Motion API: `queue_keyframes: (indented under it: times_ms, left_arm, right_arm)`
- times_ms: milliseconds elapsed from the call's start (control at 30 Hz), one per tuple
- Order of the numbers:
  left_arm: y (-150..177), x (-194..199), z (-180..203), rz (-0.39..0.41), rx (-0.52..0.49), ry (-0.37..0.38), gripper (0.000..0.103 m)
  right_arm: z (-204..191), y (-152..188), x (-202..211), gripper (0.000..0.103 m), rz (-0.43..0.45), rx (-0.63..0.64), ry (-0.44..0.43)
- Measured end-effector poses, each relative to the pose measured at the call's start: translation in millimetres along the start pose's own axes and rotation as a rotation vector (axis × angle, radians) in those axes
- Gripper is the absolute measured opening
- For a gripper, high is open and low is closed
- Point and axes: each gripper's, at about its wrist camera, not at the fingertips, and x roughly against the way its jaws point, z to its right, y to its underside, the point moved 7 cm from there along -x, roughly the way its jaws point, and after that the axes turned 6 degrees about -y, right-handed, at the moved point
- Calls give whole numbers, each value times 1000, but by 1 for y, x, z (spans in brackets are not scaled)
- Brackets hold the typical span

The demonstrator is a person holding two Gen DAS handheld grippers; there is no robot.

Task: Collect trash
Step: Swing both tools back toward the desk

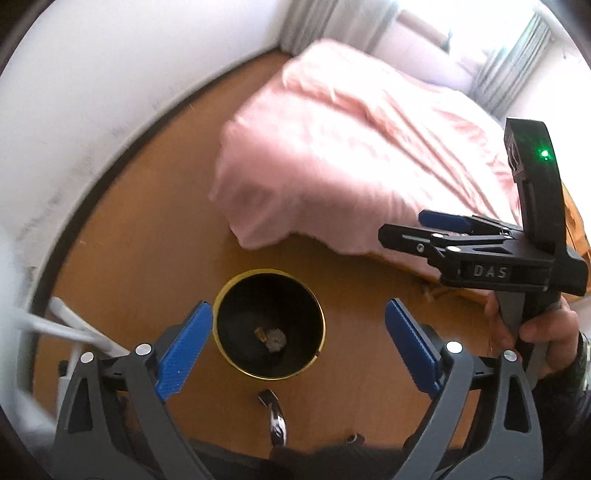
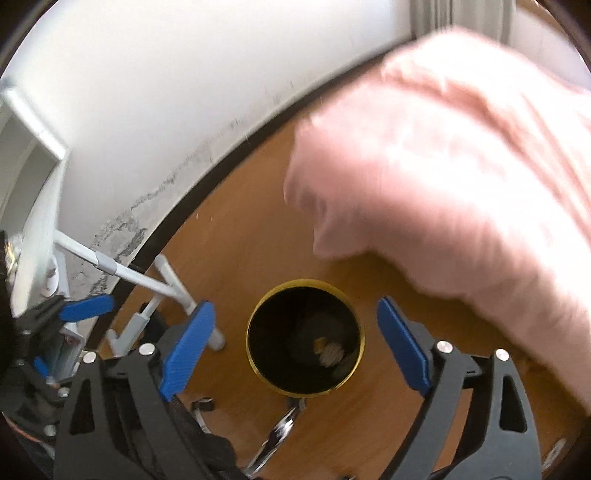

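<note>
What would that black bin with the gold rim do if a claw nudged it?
The bin looks tall and narrow, so a high push might tip it. It holds only some crumpled scraps, so it is probably light. On the smooth wooden floor, it may slide.

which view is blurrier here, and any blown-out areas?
Right wrist: heavier motion blur, the pink bedding smeared and washed out, the trash in the black bin soft. Left wrist: sharper, the crumpled wad in the bin readable, but the window at top right is blown out. Both show strong fisheye bending of the wall's baseboard.
</note>
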Motion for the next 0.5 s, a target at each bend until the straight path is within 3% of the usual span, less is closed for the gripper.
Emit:
queue_keyframes:
  times_ms: [133, 267, 500]
  left_arm:
    - [18, 88, -38, 98, 75, -108, 94]
    - [68, 189, -117, 187, 190, -339, 95]
    - [217, 331, -274, 162, 590, -686, 95]
  right_arm:
    - [-65, -17, 38, 92, 78, 130, -24]
    - [-184, -19, 51, 92, 93, 299, -175]
    - [-393, 21, 39, 92, -16, 581, -420]
